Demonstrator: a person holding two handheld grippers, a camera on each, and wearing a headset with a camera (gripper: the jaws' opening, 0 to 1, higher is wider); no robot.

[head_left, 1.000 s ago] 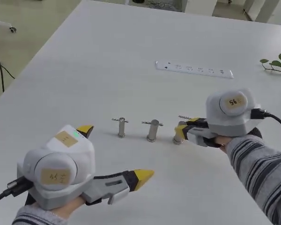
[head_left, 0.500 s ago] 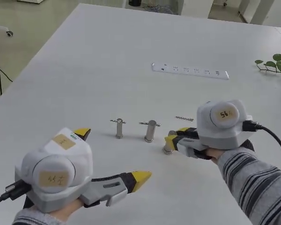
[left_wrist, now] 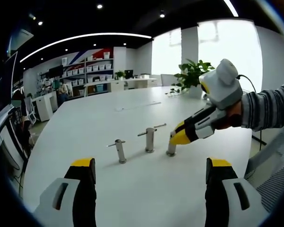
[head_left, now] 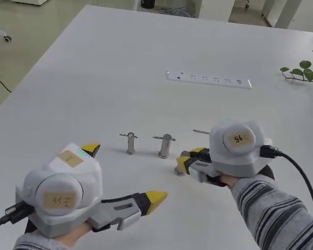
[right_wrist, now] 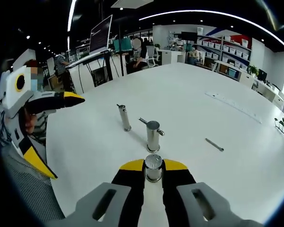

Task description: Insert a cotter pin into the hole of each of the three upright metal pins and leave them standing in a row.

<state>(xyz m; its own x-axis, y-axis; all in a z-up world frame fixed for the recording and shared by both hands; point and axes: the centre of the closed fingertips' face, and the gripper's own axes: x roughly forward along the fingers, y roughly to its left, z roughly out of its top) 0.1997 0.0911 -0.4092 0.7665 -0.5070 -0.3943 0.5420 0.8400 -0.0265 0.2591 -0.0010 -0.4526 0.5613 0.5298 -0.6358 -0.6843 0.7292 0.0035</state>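
Metal pin (right_wrist: 153, 163), nearest of the three, stands upright, clamped between the shut jaws of the right gripper (right_wrist: 153, 178). In line just beyond stands the middle pin (right_wrist: 153, 135), its cross-hole holding a cotter pin (right_wrist: 143, 121). Beyond that, the far pin (right_wrist: 125, 117) likewise carries one across its top. A loose cotter pin (right_wrist: 214, 144) lies flat on the white table (head_left: 120, 67), off to one side of the row. The left gripper (left_wrist: 150, 163) hovers well apart, jaws spread wide and holding nothing. A power strip (head_left: 208, 79) and a plant (head_left: 302, 70) sit farther back.
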